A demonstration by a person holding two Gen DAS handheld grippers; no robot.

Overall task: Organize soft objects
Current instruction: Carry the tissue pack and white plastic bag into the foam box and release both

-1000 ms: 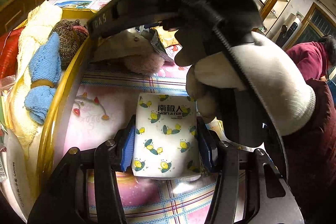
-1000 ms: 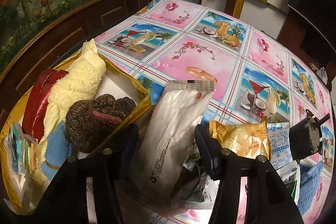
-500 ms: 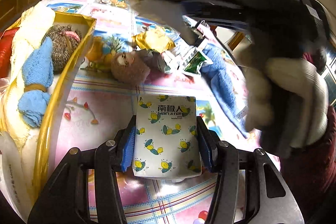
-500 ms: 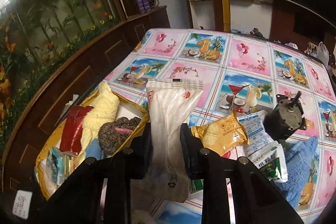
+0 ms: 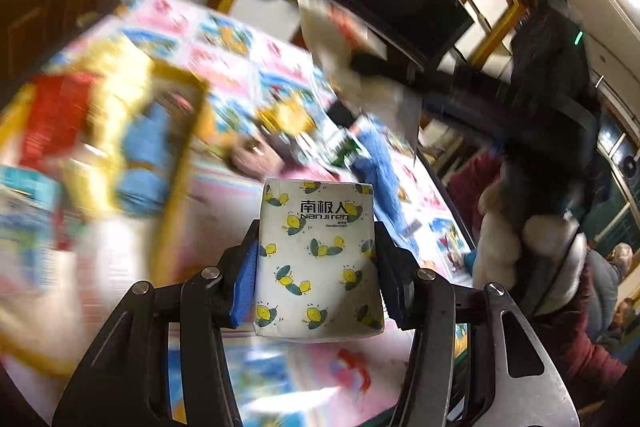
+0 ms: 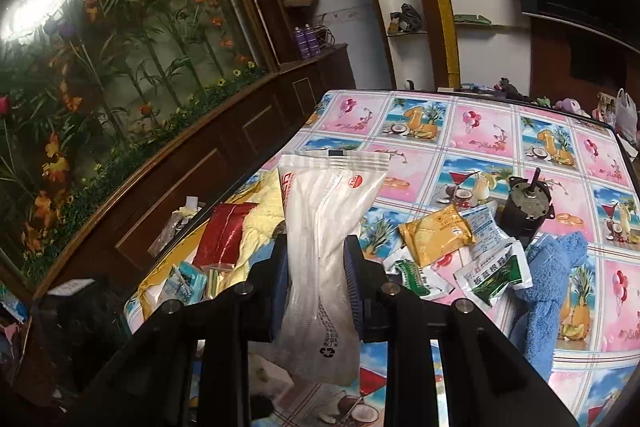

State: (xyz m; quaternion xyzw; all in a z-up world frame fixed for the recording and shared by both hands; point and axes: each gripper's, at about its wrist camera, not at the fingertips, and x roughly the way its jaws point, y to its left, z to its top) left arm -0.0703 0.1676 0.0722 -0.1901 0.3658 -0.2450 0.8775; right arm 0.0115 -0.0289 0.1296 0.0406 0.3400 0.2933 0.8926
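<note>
Motion-blurred yellow basket and its contents, left wrist view.

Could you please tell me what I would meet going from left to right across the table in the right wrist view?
red packet → white bag held in the right gripper → yellow snack packet → dark motor → blue towel.

A white tissue pack printed with lemons stands upright, pinched at both sides above the patterned desk. A clear white plastic packet, crumpled at its waist, rises upright; a blue towel lies folded nearby.
</note>
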